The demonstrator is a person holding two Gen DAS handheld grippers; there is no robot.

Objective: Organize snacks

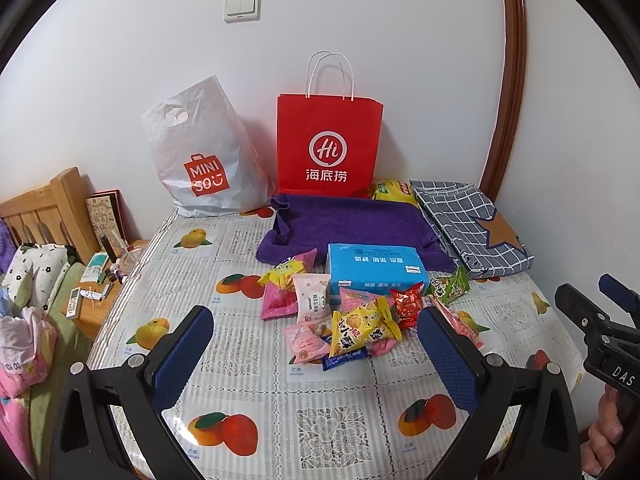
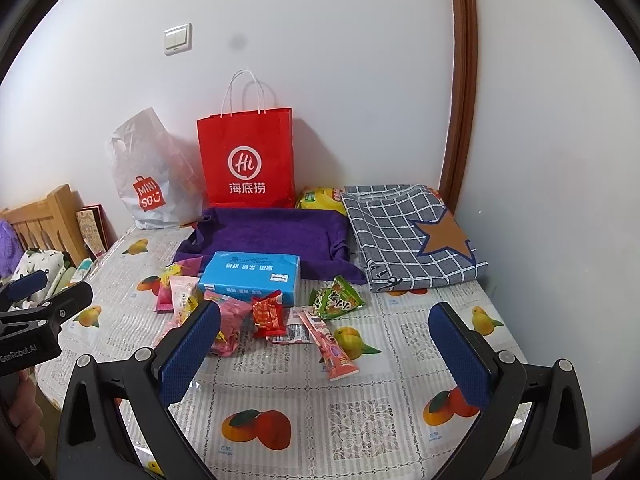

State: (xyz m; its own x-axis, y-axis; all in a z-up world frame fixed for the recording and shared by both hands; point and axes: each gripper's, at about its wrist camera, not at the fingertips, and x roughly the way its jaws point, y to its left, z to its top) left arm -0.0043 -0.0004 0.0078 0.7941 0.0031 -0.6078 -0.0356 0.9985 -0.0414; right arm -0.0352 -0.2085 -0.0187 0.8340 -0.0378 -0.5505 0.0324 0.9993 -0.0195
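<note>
- Left wrist view: the left gripper [image 1: 316, 344] hangs over a table [image 1: 248, 408] covered with a fruit-printed cloth; its two blue-padded fingers [image 1: 182, 356] are spread wide and pinch nothing.
- Snack pile [image 1: 340, 312]: loose wrapped packets lie bunched at mid-table, between and just beyond the spread fingers. Countable here are one yellow packet [image 1: 362, 326], one red packet [image 1: 408, 302], one green packet [image 1: 450, 286], one white-and-pink packet [image 1: 312, 298] and several pink ones; the exact total cannot be told, as they overlap.
- One blue box [image 1: 374, 270] lies touching the far side of the pile.
- One purple towel [image 1: 348, 226] lies spread behind the box.
- Two bags stand against the wall: one red paper bag [image 1: 328, 146] and one grey plastic bag [image 1: 204, 160], side by side.
- One grey checked cloth [image 1: 468, 224], folded, with a brown star, lies to the right of the towel.
- One yellow bag [image 1: 390, 192] is partly hidden behind the towel.
- Right wrist view: the right gripper [image 2: 326, 342] is likewise held above the table, its two fingers [image 2: 460, 356] spread apart and holding nothing; one long pink stick packet [image 2: 330, 346] lies between them.
- One light switch [image 1: 242, 7] sits on the wall.
</note>
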